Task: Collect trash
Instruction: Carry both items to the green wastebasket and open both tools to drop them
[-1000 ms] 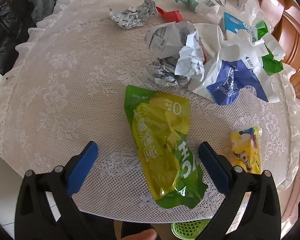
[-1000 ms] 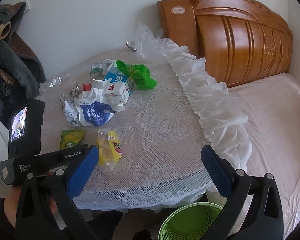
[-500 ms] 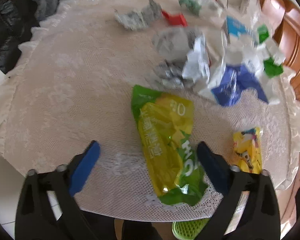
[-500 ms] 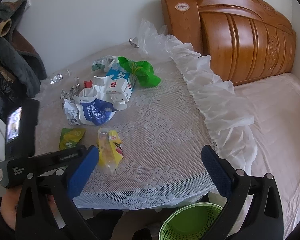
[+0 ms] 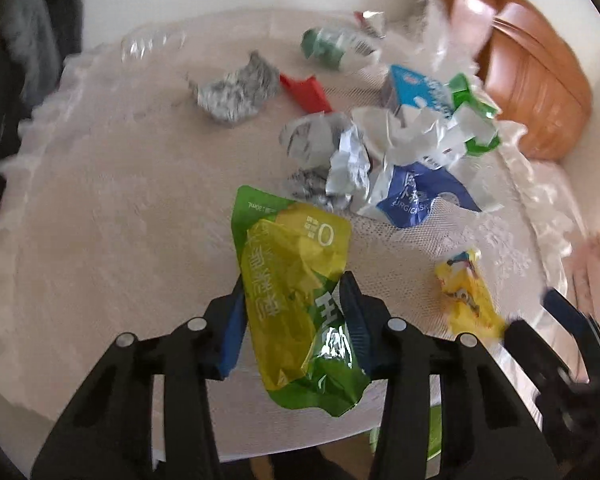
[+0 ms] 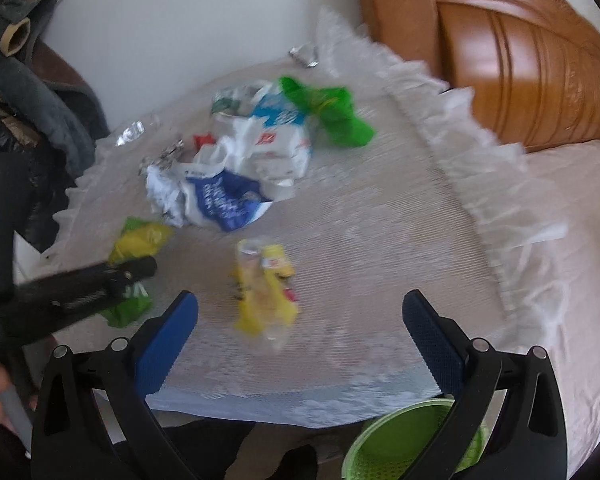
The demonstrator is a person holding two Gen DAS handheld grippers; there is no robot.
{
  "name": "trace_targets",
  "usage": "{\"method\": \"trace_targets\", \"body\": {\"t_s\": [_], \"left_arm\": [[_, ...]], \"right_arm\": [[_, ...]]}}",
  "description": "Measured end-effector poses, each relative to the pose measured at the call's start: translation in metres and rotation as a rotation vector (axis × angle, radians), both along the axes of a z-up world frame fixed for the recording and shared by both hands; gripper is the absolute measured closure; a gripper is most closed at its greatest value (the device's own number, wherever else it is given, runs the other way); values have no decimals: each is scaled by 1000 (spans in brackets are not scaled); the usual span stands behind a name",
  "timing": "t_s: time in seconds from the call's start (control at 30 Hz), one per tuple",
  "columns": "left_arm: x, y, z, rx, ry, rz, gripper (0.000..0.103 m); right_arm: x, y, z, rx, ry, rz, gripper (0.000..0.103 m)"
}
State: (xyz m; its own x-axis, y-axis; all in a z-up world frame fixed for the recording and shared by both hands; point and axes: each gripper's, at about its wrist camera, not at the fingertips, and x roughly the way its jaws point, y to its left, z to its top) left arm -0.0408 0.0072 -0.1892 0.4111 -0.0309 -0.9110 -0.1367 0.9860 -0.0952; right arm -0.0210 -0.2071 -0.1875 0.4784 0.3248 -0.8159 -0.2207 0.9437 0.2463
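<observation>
Two grippers work: the left gripper (image 5: 292, 312), jaws just closed, pinches the green-yellow pouch (image 5: 296, 296) for the green bin (image 6: 412, 440), while the right gripper (image 6: 300, 340), jaws spread, hovers over the yellow wrapper (image 6: 266, 284).

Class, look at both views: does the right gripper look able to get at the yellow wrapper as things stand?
Probably yes. The right gripper has its jaws wide open just short of the yellow wrapper, which lies alone on the lace tablecloth, with nothing between them.
</observation>
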Motion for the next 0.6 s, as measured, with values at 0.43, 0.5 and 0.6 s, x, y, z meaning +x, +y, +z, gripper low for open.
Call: {"method": "trace_targets", "body": {"t_s": [0.43, 0.5, 0.6], "left_arm": [[-5, 40, 30, 80, -84, -285, 59], [2, 41, 34, 55, -91, -315, 59], [8, 31, 42, 41, -93, -389, 59]], "right_arm": [[23, 52, -19, -83, 67, -138, 70], [23, 52, -16, -57, 63, -160, 75], [15, 40, -1, 55, 40, -218, 75]]}}
